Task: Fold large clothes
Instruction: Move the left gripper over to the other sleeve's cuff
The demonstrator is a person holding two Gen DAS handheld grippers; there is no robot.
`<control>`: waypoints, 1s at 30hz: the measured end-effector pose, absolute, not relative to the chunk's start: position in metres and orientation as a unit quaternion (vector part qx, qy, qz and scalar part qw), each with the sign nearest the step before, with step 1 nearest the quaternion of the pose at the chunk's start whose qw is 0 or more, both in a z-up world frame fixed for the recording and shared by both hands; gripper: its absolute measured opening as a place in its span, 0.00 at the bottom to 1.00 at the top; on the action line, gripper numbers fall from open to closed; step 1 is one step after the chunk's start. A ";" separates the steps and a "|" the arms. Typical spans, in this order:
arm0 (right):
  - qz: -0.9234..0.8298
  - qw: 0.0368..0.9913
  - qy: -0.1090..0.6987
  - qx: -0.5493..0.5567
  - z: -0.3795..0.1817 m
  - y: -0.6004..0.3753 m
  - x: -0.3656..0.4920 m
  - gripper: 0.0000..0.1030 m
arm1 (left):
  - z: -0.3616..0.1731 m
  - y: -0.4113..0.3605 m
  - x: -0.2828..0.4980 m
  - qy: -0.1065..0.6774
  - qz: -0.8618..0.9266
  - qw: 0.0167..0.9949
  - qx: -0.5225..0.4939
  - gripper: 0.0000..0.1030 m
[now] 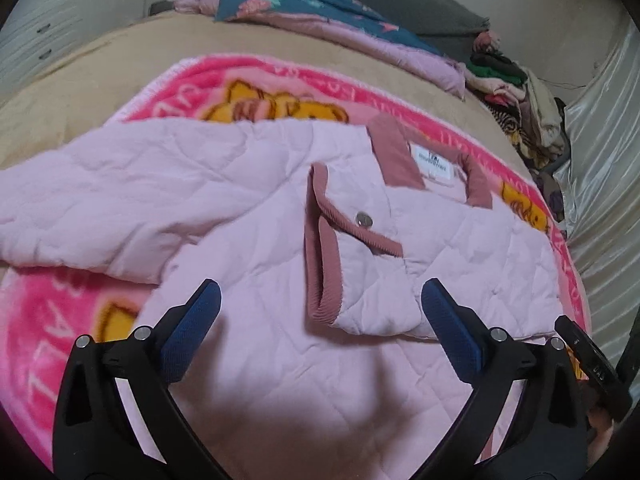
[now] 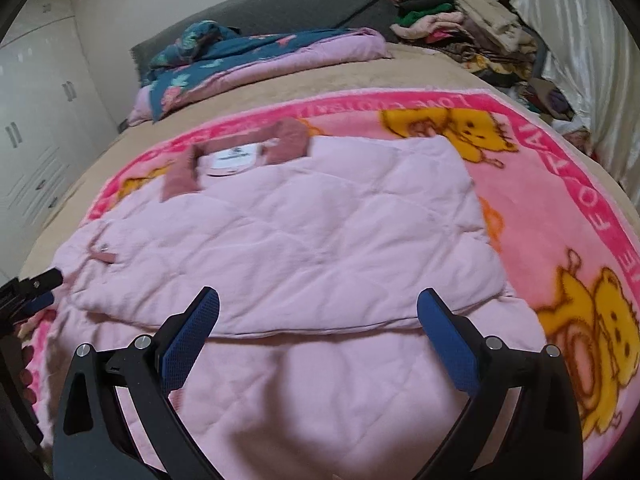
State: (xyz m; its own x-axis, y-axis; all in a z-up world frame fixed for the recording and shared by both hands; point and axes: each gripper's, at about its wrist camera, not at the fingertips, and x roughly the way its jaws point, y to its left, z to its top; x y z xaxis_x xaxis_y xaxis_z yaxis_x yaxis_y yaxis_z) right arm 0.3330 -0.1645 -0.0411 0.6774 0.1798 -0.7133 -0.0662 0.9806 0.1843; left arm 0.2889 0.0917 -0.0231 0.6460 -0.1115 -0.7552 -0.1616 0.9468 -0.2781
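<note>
A pale pink quilted jacket (image 1: 256,216) with a dusty-rose collar (image 1: 394,148) lies flat on a pink cartoon blanket (image 1: 48,320). In the left wrist view a sleeve with a rose cuff and a snap (image 1: 332,240) is folded across its front, and the other sleeve spreads to the left. My left gripper (image 1: 320,312) is open and empty, hovering over the jacket's lower part. In the right wrist view the jacket (image 2: 320,232) has one side folded over the body. My right gripper (image 2: 318,316) is open and empty above the folded edge.
The blanket (image 2: 560,216) covers a tan bed (image 2: 304,80). A blue floral quilt (image 2: 224,60) lies at the head by a grey headboard. A heap of clothes (image 2: 472,32) is at the far right by a shiny curtain. White wardrobes (image 2: 40,120) stand at left.
</note>
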 end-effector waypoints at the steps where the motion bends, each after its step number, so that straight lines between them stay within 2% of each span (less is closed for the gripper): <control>1: 0.074 0.914 0.393 0.068 -0.037 -0.159 0.331 0.96 | -0.020 0.093 0.286 0.420 0.016 0.893 -0.159 0.91; 20: 0.170 0.919 0.349 0.060 0.024 -0.026 0.308 0.96 | 0.016 0.200 0.221 0.387 0.092 0.902 -0.165 0.91; 30: 0.230 0.911 0.342 0.021 0.040 0.061 0.297 0.96 | 0.022 0.250 0.201 0.378 0.134 0.899 -0.173 0.91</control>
State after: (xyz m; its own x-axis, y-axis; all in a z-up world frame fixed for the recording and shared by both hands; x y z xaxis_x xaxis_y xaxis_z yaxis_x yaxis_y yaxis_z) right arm 0.2967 0.0607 0.0404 0.6604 0.4338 -0.6129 -0.4049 0.8931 0.1959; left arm 0.2006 0.2504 0.0216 0.6779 0.1104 -0.7268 -0.3723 0.9040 -0.2100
